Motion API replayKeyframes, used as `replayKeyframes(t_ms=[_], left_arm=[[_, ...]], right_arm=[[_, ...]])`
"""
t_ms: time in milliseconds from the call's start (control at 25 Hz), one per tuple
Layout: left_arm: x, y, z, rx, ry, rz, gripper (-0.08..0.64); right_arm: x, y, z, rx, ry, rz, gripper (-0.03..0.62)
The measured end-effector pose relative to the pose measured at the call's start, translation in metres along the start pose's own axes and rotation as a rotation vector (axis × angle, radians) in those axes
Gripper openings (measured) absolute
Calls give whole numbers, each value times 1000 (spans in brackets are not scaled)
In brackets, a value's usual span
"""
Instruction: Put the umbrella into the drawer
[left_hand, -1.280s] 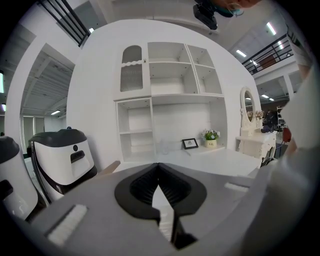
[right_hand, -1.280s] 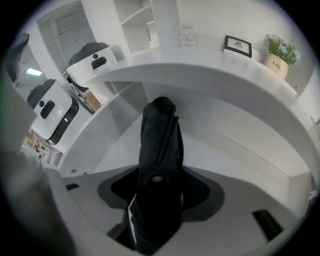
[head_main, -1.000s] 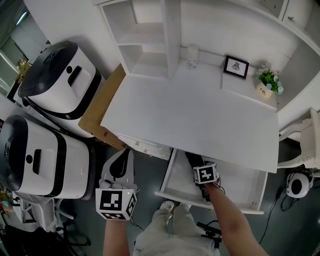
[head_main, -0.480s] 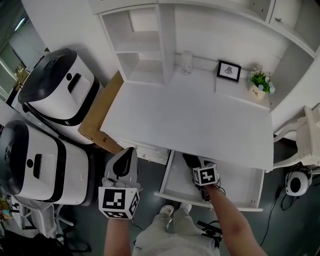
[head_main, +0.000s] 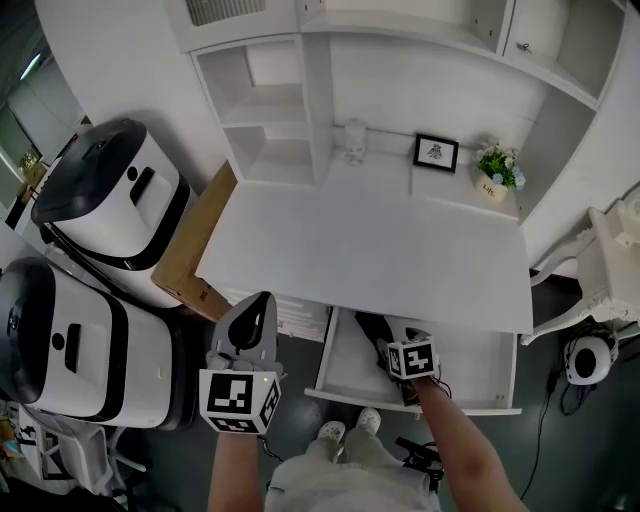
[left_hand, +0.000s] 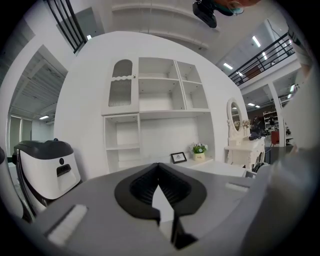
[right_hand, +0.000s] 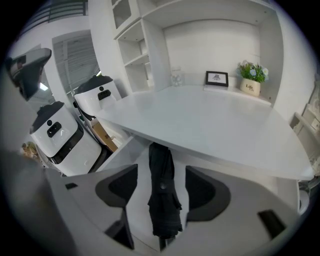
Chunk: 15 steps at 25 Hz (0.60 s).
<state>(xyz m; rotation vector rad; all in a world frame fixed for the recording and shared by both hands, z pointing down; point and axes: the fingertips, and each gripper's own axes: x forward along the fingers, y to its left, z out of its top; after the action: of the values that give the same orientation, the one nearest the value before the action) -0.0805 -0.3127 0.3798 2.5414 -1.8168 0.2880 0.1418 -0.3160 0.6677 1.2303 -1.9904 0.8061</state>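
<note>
The black folded umbrella (right_hand: 161, 195) lies lengthwise in the open white drawer (head_main: 345, 368) under the desk top, its far end hidden beneath the desk edge; in the head view the umbrella (head_main: 370, 328) shows as a dark strip. My right gripper (right_hand: 161, 170) hangs just above it, angled down, jaws wide and open. The pads stand clear on either side of the umbrella. In the head view the right gripper (head_main: 395, 345) is over the drawer's middle. My left gripper (head_main: 250, 318) is left of the drawer, held level; the left gripper (left_hand: 158, 167) is shut and empty.
The white desk (head_main: 370, 250) carries a picture frame (head_main: 436, 152), a potted plant (head_main: 494, 170) and a glass jar (head_main: 353, 140) at the back, with shelves (head_main: 265, 125) behind. Two white-and-black appliances (head_main: 95, 270) and a cardboard box (head_main: 190, 250) stand left; a white chair (head_main: 610, 260) stands right.
Both grippers have risen a little. The right one has lifted off the umbrella, which stays in the drawer. The head view has tilted up toward the shelves.
</note>
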Motion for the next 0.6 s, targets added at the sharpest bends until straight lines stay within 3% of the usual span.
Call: replayKeyframes(t_ms=[440,600], left_arm=[[4,-13,17,-9,-62,-61,9],[5,-17,25,-11,-82,-84,9]], right_arm=[[-53,10,23,-97,-95,7,273],[-74,16,36,-107,-146,24,220]])
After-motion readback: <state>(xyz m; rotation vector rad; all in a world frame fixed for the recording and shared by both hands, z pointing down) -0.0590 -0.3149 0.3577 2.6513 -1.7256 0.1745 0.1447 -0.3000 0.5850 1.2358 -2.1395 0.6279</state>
